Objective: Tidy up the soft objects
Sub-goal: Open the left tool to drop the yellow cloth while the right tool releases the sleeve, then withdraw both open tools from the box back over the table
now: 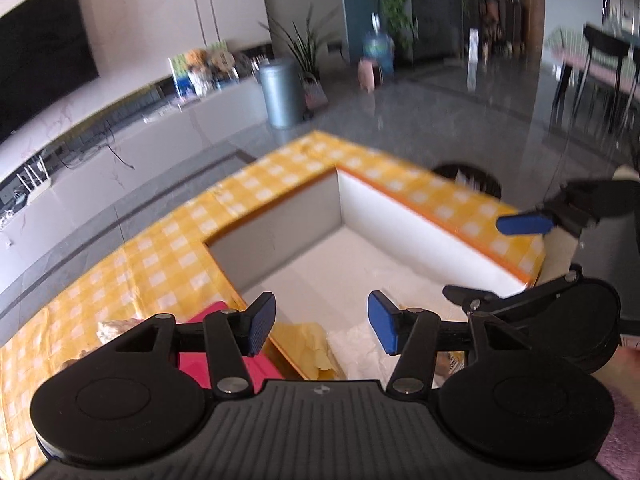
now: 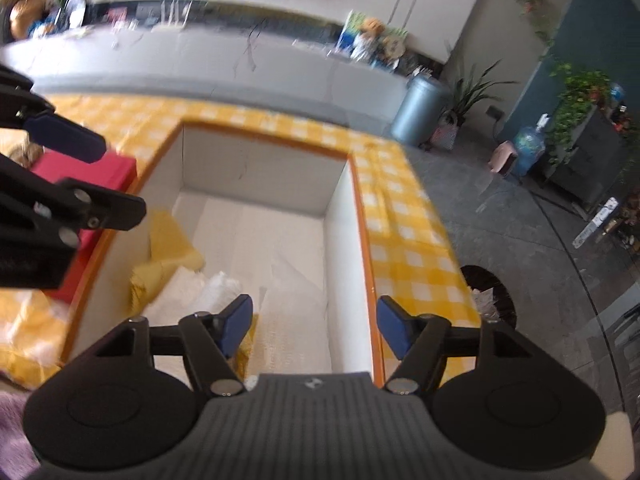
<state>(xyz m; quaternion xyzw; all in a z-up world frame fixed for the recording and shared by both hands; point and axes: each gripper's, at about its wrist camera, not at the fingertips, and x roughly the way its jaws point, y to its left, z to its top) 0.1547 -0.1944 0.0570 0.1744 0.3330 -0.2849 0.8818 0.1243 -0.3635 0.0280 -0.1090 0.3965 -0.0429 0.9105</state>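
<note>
Over the yellow-checked table [image 1: 160, 264], we hold our left gripper [image 1: 322, 326] and right gripper [image 2: 316, 326] wide apart (both empty) above the white box [image 2: 256, 168].

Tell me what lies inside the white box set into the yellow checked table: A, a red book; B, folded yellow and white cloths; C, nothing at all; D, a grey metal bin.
B: in the right wrist view, a folded yellow cloth and white cloth lie on the floor of the white box.
</note>
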